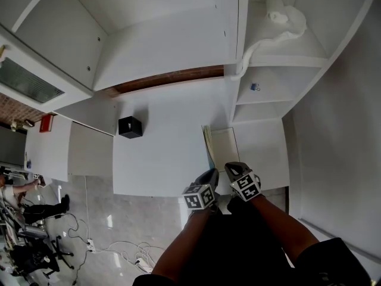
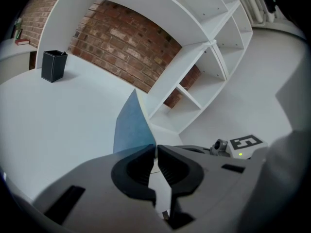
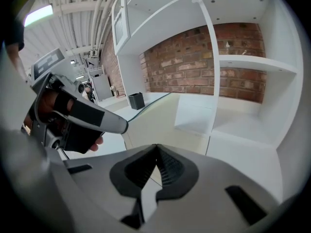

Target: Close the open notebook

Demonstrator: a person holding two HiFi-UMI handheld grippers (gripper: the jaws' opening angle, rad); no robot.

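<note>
The notebook lies open on the white desk, near its front edge, showing a cream page. Its blue cover stands raised, edge-on in the head view. My left gripper is shut, and the cover's near corner runs into its closed tips. In the right gripper view the left gripper meets the cover's lifted edge. My right gripper is shut with nothing in it, just above the cream page's near edge.
A black pen holder stands at the desk's back left. White shelf compartments rise right beside the notebook. Cables lie on the floor below the desk edge, and a person sits far left.
</note>
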